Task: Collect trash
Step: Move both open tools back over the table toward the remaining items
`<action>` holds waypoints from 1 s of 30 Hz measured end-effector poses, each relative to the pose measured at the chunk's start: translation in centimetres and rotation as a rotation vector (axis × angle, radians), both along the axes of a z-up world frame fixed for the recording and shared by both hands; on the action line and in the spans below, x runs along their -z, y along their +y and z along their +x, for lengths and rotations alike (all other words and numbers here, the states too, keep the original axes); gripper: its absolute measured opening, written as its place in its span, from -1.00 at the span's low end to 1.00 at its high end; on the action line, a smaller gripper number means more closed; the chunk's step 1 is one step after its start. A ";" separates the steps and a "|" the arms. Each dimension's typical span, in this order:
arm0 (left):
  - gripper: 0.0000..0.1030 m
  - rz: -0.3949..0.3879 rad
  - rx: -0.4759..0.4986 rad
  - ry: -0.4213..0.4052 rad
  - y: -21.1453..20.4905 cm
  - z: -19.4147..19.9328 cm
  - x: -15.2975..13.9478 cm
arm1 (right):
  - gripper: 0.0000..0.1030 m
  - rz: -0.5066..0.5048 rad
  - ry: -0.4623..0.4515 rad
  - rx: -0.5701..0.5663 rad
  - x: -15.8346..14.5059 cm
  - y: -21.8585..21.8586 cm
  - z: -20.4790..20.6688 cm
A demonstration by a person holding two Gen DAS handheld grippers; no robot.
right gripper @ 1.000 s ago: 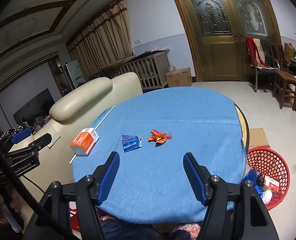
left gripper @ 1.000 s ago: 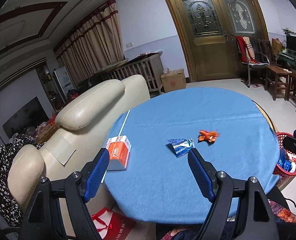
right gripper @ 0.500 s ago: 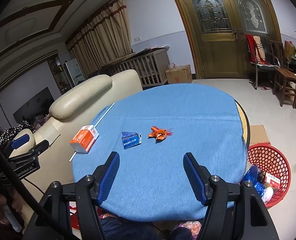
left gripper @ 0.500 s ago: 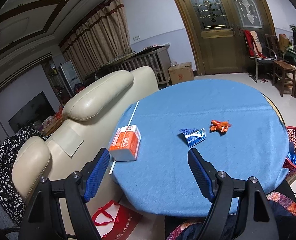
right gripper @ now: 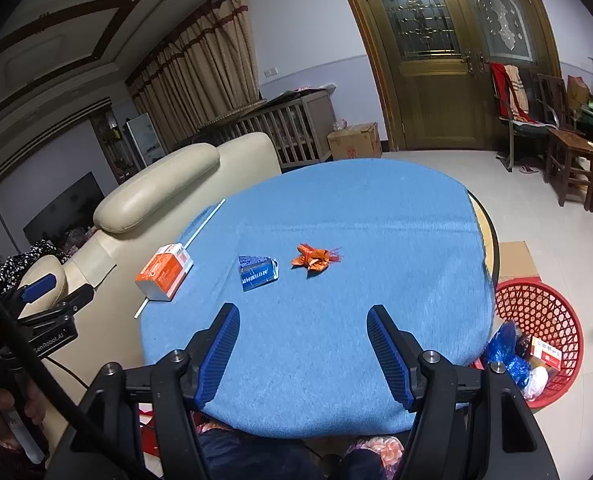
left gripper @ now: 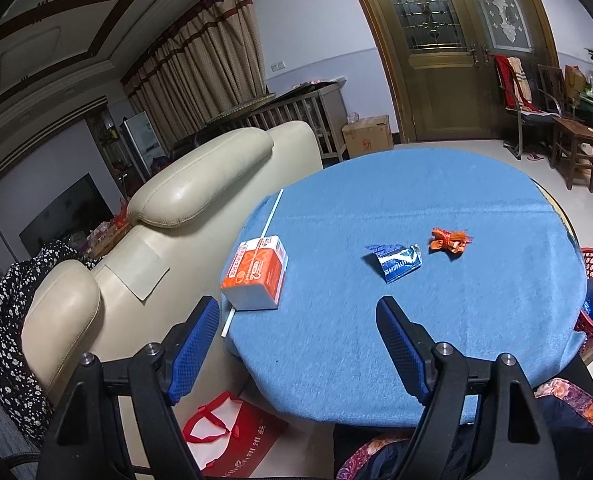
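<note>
Hovering over the near edge of a round table [left gripper: 436, 364] draped in fuzzy blue cloth, the left gripper [left gripper: 298, 346] has its jaws spread wide with nothing between them. Its blue pads [left gripper: 194, 350] are ribbed, set on black arms. Just above the left pad, at middle left of the frame, lies a boxy orange-and-white carton [left gripper: 256, 276], flat on its side with a long white straw [left gripper: 252, 262] running under it towards the upper left. Right of centre, above the right pad, sits a flattened blue foil wrapper [left gripper: 396, 262], and just beside it to the right a crumpled orange wrapper [left gripper: 449, 240], twisted and shiny.

In the right wrist view the right gripper [right gripper: 302, 350] also stands parted and empty at the bottom centre. The carton [right gripper: 164, 272] is well up and left of it, the blue wrapper [right gripper: 257, 273] and orange wrapper [right gripper: 314, 258] in mid-frame above the gap. At lower right a red plastic lattice basket [right gripper: 544, 308] stands on the tiled floor beside the table, holding blue foil and a small box. A cream leather sofa [right gripper: 144, 208] fills the left.
</note>
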State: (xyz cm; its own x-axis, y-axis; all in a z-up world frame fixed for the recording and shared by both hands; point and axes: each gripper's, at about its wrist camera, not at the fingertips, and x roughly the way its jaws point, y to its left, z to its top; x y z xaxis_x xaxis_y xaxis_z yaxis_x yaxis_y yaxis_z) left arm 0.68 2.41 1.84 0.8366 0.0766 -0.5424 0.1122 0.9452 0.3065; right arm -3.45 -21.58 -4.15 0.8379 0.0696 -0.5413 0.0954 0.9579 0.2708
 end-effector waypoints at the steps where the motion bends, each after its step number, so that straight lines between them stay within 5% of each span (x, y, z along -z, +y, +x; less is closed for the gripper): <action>1: 0.58 0.000 -0.003 0.005 0.1 0.1 0.1 | 0.37 0.002 0.005 0.001 0.1 0.0 0.1; 30: 0.58 -0.014 -0.053 0.055 1.6 1.2 2.0 | 0.37 0.014 0.067 0.003 2.0 -0.2 1.0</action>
